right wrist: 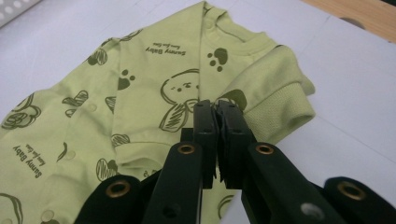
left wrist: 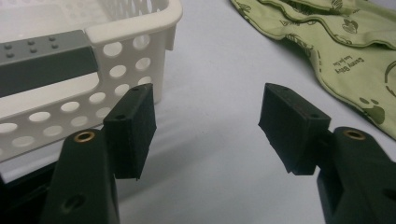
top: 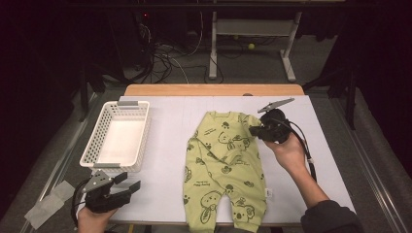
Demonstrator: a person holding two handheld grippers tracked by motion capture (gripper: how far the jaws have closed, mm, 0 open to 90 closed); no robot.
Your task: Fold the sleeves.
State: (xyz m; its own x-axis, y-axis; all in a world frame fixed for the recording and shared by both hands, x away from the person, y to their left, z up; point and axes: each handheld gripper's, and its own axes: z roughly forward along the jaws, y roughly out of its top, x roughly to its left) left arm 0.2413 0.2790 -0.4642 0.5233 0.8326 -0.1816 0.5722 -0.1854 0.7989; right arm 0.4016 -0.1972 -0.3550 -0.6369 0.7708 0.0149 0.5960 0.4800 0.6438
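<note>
A green baby romper (top: 224,167) lies flat on the white tabletop (top: 170,121), its legs toward the near edge and its neck toward the far edge. One side is already folded over the middle. A white basket (top: 116,136) stands empty near the left edge, well apart from the garment.

The right hand-held gripper (top: 253,130) is at the romper's right sleeve (right wrist: 275,109), close to the collar. In the right gripper view its jaws are clenched tight at the sleeve's edge. A thin fold of cloth may be pinched there, but the pictures do not make that certain.

The left hand-held gripper (top: 127,183) rests at the near left corner of the tabletop, beside the basket, with its jaws released and nothing between them.

The step in hand looks like folding the right sleeve across the chest. To do it well:
- Make sure the jaws have the cuff itself, not just a wrinkle.
- Lift only a little, so the body of the romper stays flat.
- Carry the sleeve toward the middle in a straight line and lay it down smooth.
- If the garment starts to slide, the left gripper could press down on the folded side to hold it.
</note>
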